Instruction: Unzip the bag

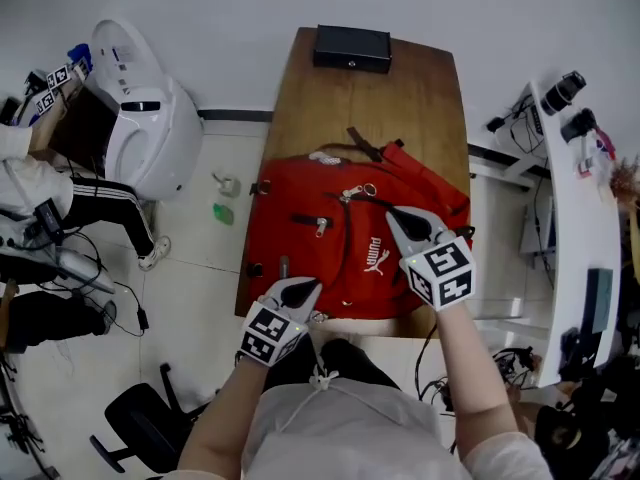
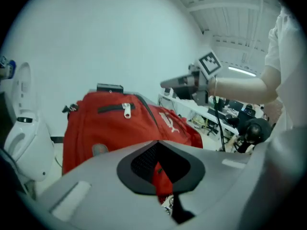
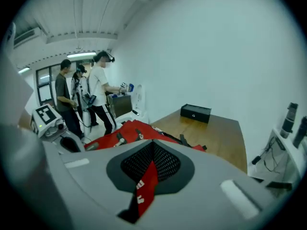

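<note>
The bag [image 1: 340, 248] lies on the table [image 1: 420, 98], a box [image 1: 352, 48] behind it at the far edge.

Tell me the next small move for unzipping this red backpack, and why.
Probably open the right gripper and ease it toward the ringed zipper pull on the backpack. Its fingers are together and look empty, and its tip is just short of that pull. The left gripper sits at the backpack's near edge, well placed to steady it.

A robotics lab: cameras [image 1: 565, 93] on a side table [image 1: 562, 238] right of the right tool [image 1: 395, 216], floor cables [image 1: 120, 298], headset-wearing people [image 3: 98, 90].
</note>
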Demonstrator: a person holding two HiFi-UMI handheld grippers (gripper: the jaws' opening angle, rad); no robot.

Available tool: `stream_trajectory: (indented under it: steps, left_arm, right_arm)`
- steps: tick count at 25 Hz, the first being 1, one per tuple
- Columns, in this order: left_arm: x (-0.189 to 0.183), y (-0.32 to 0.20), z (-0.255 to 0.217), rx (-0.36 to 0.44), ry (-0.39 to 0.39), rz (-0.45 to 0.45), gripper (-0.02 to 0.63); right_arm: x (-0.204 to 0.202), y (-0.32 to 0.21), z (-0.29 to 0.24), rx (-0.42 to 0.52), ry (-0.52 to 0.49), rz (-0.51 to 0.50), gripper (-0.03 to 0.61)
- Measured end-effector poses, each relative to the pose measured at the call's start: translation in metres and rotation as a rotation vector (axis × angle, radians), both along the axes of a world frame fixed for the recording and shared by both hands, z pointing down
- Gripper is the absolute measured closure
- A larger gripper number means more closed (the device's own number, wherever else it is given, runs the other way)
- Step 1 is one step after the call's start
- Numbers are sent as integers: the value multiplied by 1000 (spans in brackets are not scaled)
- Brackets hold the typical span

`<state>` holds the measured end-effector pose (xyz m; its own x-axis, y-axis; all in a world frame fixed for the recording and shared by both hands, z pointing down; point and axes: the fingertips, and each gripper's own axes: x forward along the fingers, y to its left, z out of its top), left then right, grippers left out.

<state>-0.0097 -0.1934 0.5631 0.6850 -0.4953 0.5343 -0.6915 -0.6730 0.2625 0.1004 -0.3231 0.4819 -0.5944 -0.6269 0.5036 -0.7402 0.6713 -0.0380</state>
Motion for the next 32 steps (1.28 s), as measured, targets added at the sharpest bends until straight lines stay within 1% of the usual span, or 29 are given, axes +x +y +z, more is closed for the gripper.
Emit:
stream_trajectory:
  steps: [2,5,8,10,14,16,18,23,28,29,32]
  left_arm:
    - [-3,-3,-34,90,39,-61,607]
    - [-3,8,-85,212,87,-104,607]
    - [-1,28,-128,331,126,-110,607]
    - [-3,46,-150,399,134,-102,607]
    - [-14,86,-183,495,177,-95,607]
    - [-19,110,-189,517,191,-81,607]
    - [-26,134,-191,519,202,-68,607]
    - [-44,192,-198,532,220,-38,607]
    - [-55,240,-201,515,245,-21,607]
    - [-55,247,-201,513,252,-16,607]
    - [-51,268,-202,512,254,-3,607]
  right_arm:
    - [10,27,-14,37,-74,-15,571]
    - [26,71,-31,97,-121,-6,571]
    - [38,111,-57,193,-152,38,571]
    - [37,138,-75,255,-160,61,571]
    - [28,193,-99,331,-164,94,571]
    - [21,222,-106,351,-170,112,571]
    - [9,254,-108,362,-174,121,571]
    - [-30,326,-102,416,-176,71,571]
    - [-48,382,-104,416,-164,75,571]
    - [-49,390,-106,413,-173,81,571]
    - [-52,411,-120,397,-257,96,571]
